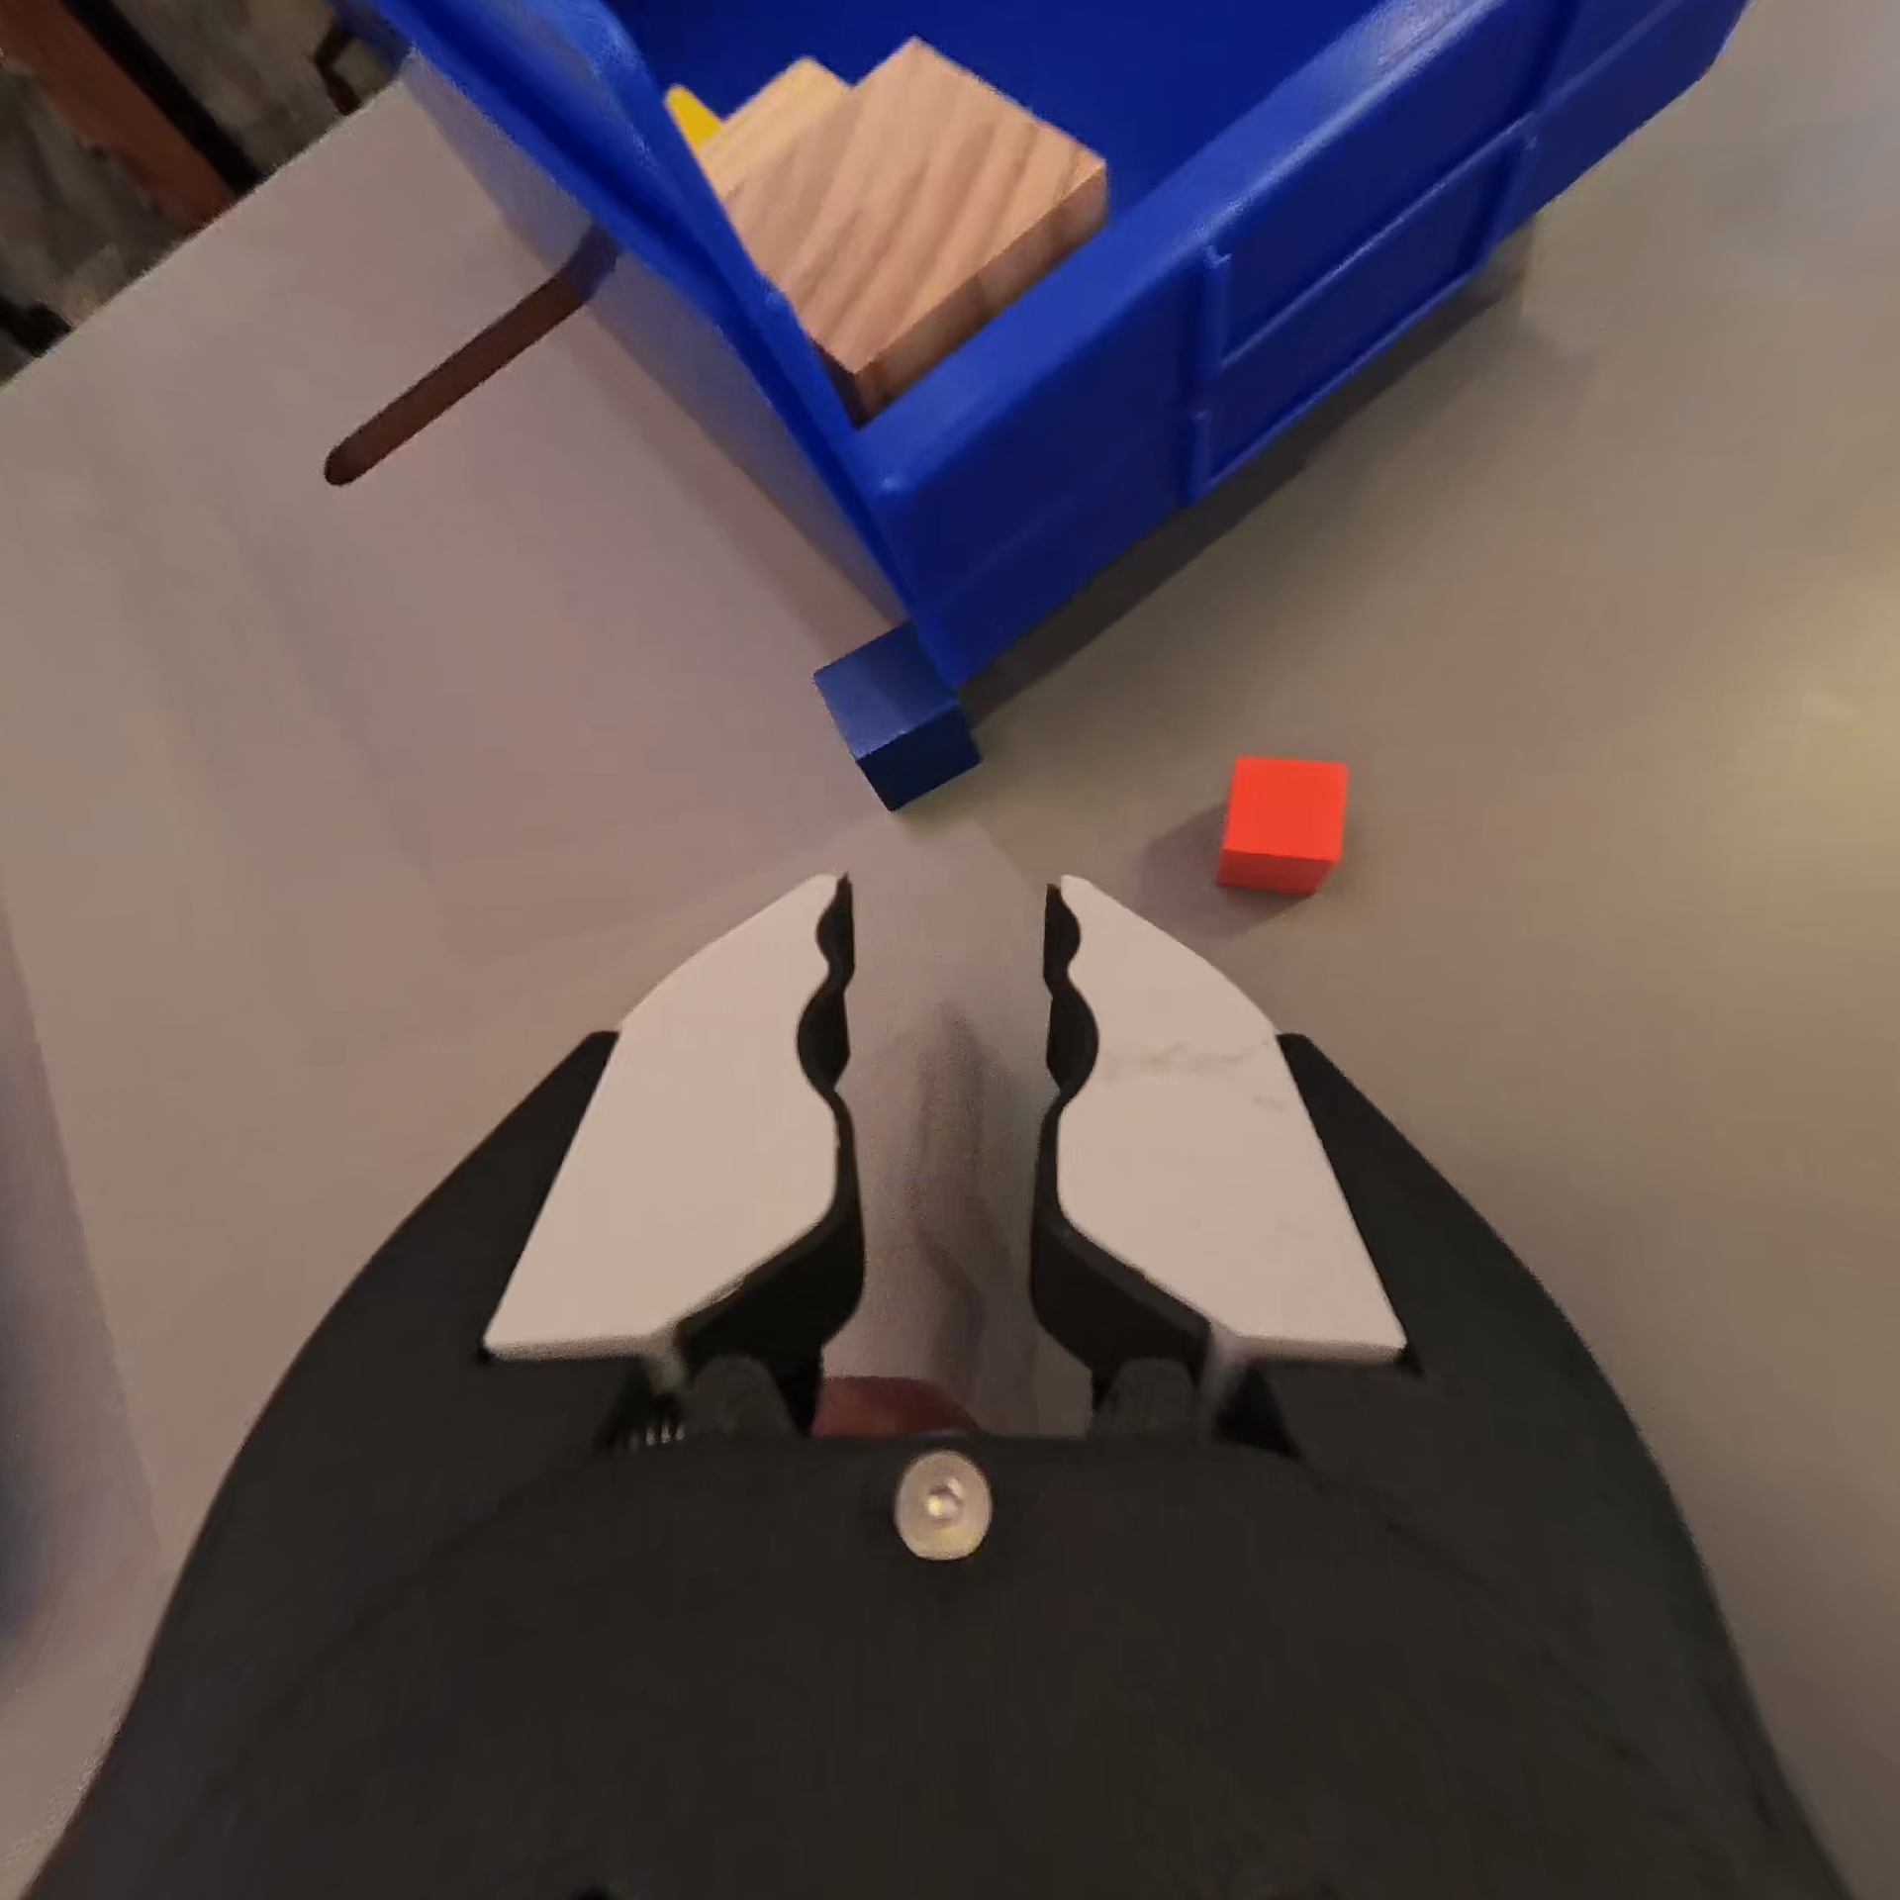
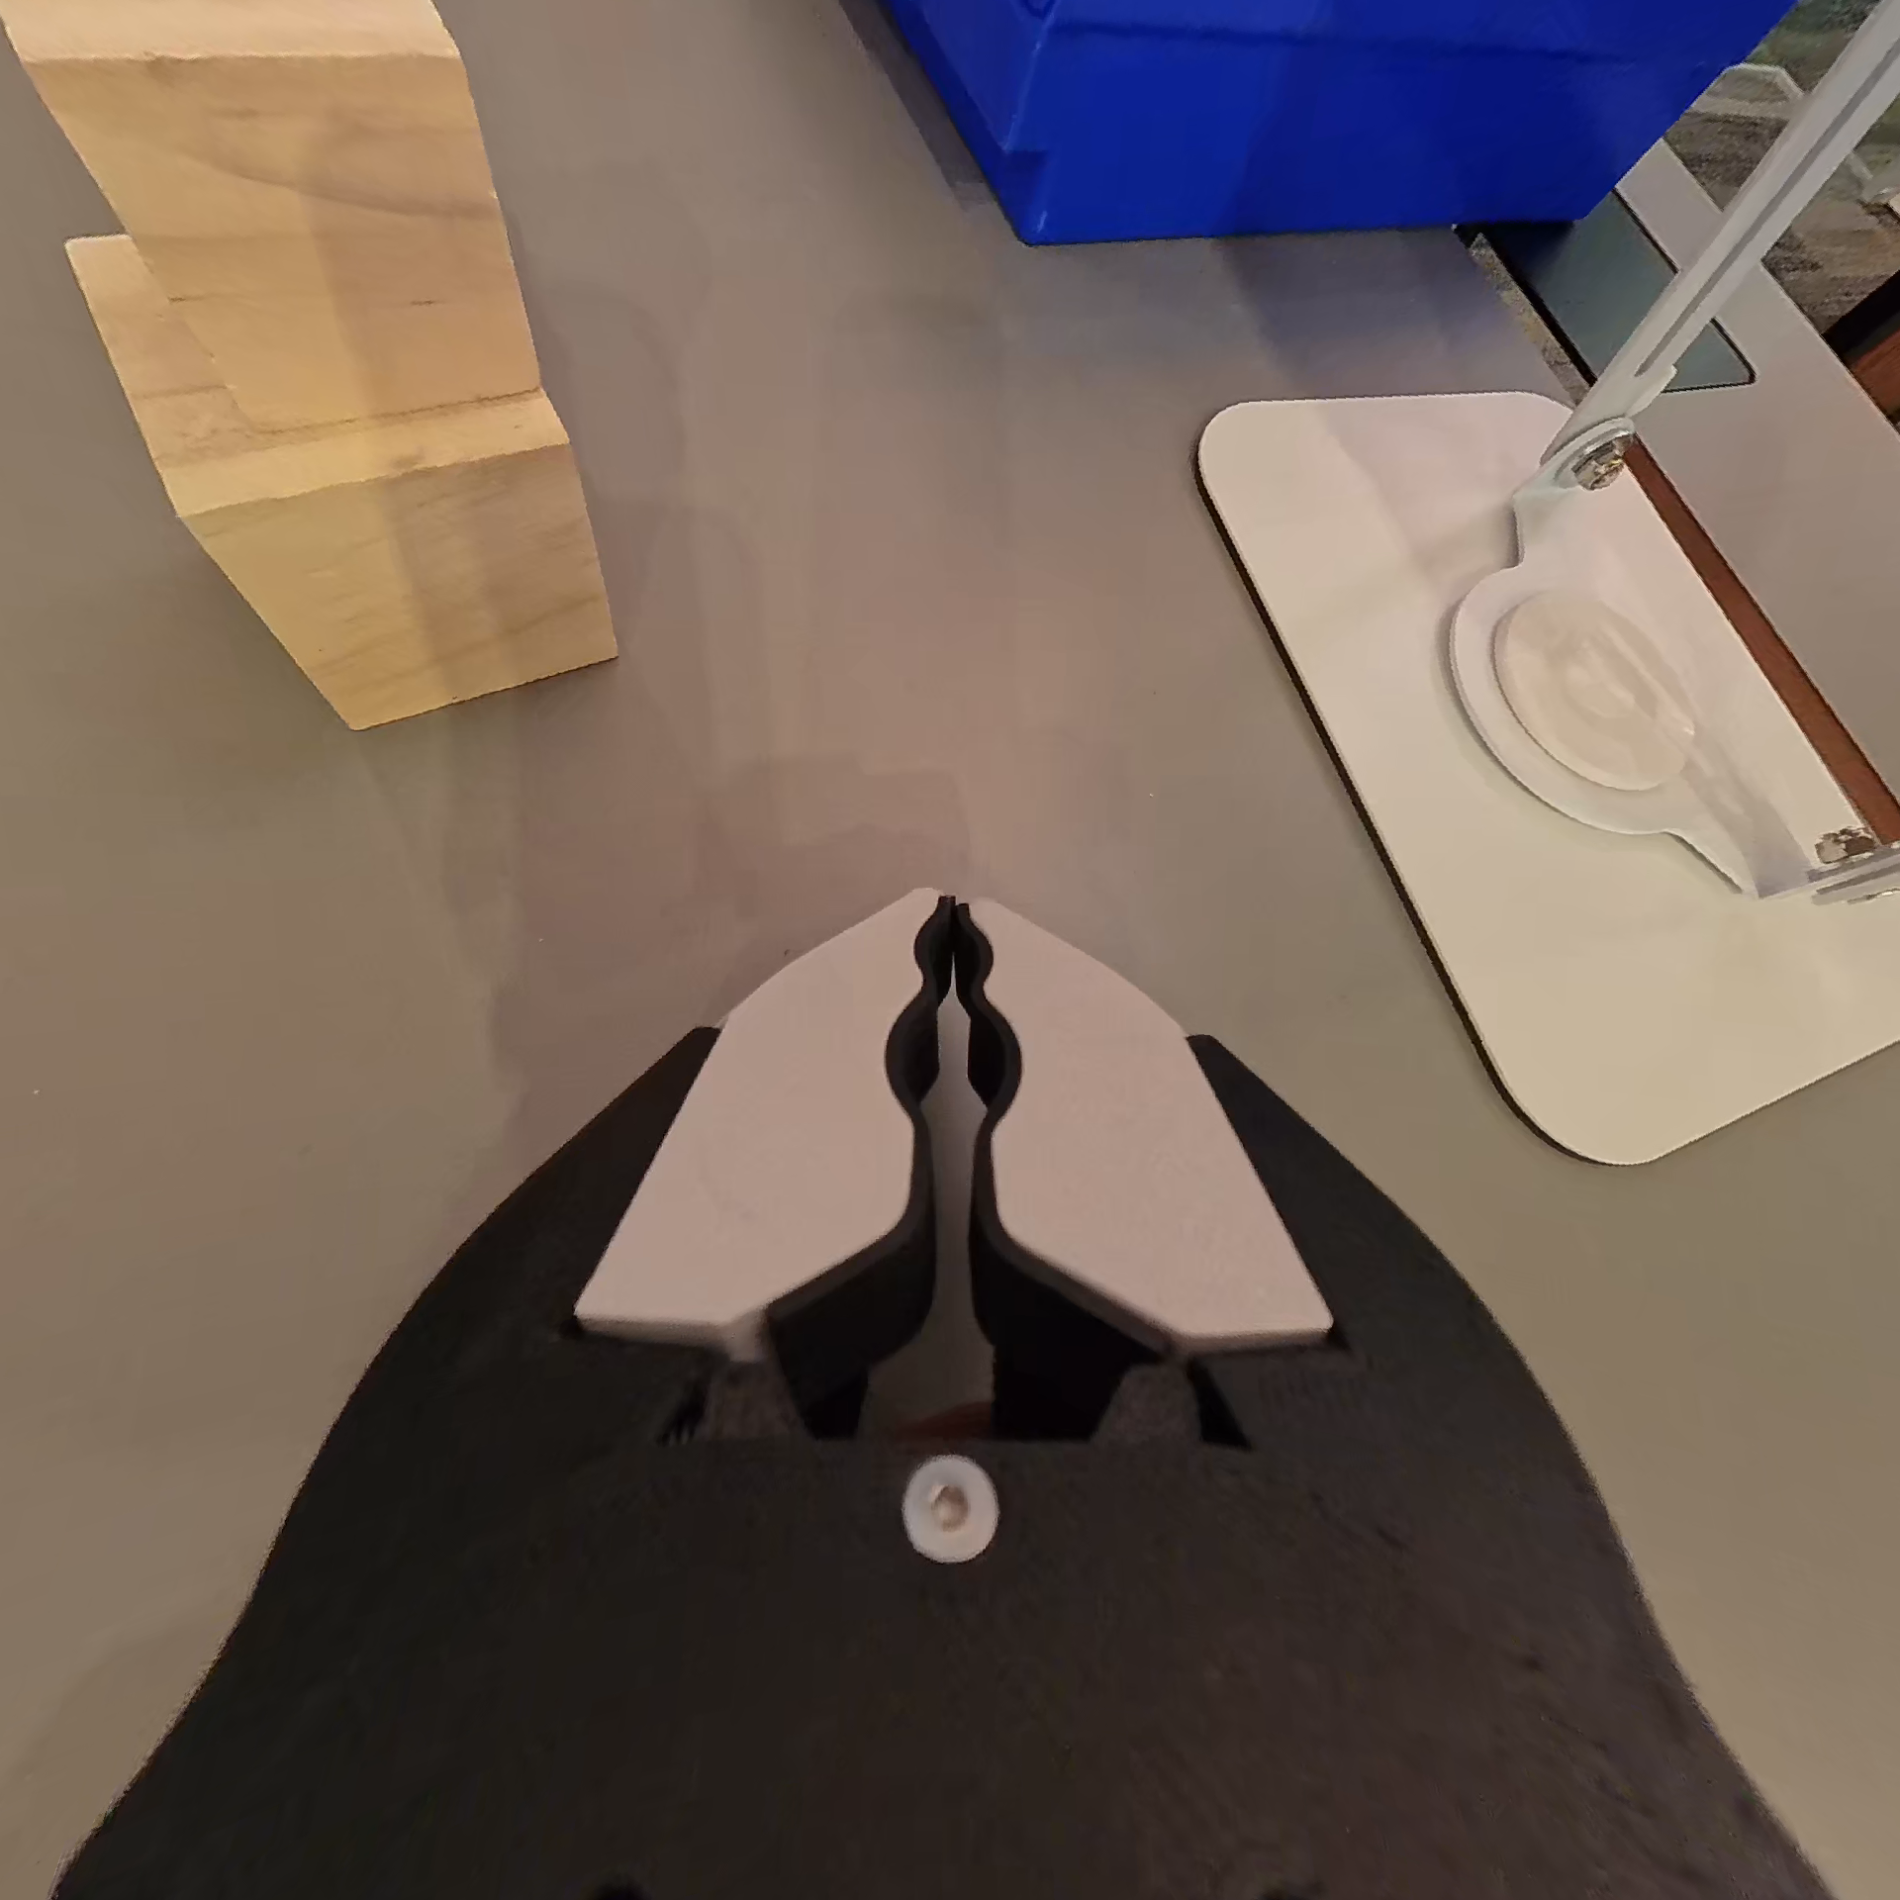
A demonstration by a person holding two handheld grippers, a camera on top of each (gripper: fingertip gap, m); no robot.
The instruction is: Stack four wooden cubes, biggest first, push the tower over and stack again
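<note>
stacking is under way: two wooden cubes (image 2: pixel 308 411) are stacked near the bin (image 2: pixel 1285 113); left tool (image 1: pixel 948 905) released, right tool (image 2: pixel 948 910) clenched empty; a smaller cube must be fetched next.

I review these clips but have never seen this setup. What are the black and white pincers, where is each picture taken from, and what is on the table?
Each picture comes from a camera mounted on a hand-held two-finger gripper, looking along its fingers. The left gripper is open and empty above the grey table. Ahead of it a blue cube sits at the corner of a blue bin holding wooden blocks, with a red cube nearby. The right gripper is shut on nothing. To its left stands a stack of wooden cubes; to its right is a white stand base.
</note>
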